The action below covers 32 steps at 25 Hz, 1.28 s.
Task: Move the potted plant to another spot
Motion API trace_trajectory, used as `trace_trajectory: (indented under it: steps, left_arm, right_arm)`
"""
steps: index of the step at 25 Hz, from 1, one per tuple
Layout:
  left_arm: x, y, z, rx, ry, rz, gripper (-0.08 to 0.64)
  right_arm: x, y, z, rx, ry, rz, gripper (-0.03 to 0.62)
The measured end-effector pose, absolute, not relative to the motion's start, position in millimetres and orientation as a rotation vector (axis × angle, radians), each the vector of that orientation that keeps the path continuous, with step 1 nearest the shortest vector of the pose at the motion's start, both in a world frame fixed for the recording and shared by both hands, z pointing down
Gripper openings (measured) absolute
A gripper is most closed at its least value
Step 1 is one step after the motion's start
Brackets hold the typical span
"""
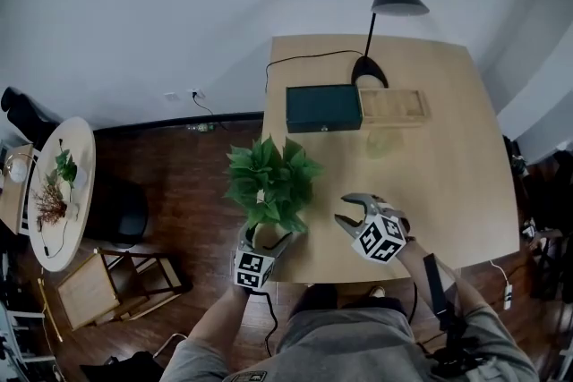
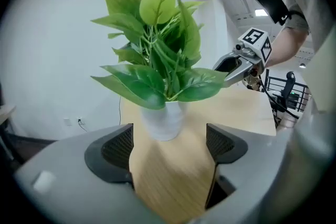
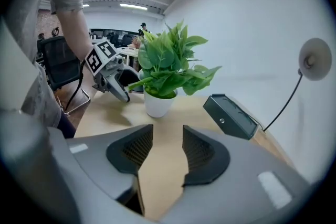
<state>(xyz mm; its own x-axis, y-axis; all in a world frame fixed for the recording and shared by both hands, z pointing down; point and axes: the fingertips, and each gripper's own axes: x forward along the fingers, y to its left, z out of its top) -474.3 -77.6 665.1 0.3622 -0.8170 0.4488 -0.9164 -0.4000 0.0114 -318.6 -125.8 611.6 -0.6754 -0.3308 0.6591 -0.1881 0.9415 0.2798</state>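
A person stands at the near edge of a pale wooden surface (image 1: pixel 448 157), with a hand-held tool in each hand. The potted plant (image 1: pixel 269 183), leafy green in a small white pot (image 2: pixel 163 120), stands upright close to the near left corner of the surface, where both hands can easily reach it.

The left tool (image 1: pixel 266 239) is aimed at the base of the pot, low enough to pass under the spreading leaves. Its jaws are wide apart and the pot sits at their mouth. Bare wood shows on either side of the pot, so the pads do not seem to press on it, though blur makes this hard to confirm. Nothing is held yet.

The right tool (image 1: pixel 345 212) hovers just to the right of the foliage with its jaws apart and nothing between them. It looks placed to steady the plant or to wait.

At the far edge, well away from the plant, are a black lamp (image 1: pixel 385 4), a dark green box (image 1: pixel 323 107) and a wooden tray (image 1: pixel 392 106). Much of the surface between is free for setting the plant down.
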Motion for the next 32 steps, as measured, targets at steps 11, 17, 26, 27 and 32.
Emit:
trace_trajectory:
  steps: [11, 17, 26, 27, 32]
  left_arm:
    - [-330.7, -20.1, 605.9, 2.402, -1.625, 0.341, 0.252]
    - [-242.4, 6.0, 578.2, 2.477, -1.613, 0.294, 0.137]
    - [-171.2, 28.2, 555.5, 2.548, -1.555, 0.301, 0.0]
    - [-168.0, 28.7, 554.8, 2.556, -1.541, 0.308, 0.0]
    - [-164.5, 30.7, 559.5, 2.6, -1.472, 0.356, 0.0]
  right_arm:
    - [-209.6, -74.8, 576.6, 0.388, -2.391, -0.306, 0.16]
    - [-135.4, -38.7, 570.1, 0.398, -2.399, -0.325, 0.147]
    - [-70.8, -4.9, 568.5, 0.46, -2.387, -0.304, 0.127]
    - [-68.4, -3.2, 567.5, 0.475, -2.383, -0.299, 0.124]
    - [-64.1, 8.6, 565.8, 0.583, -2.402, -0.183, 0.093]
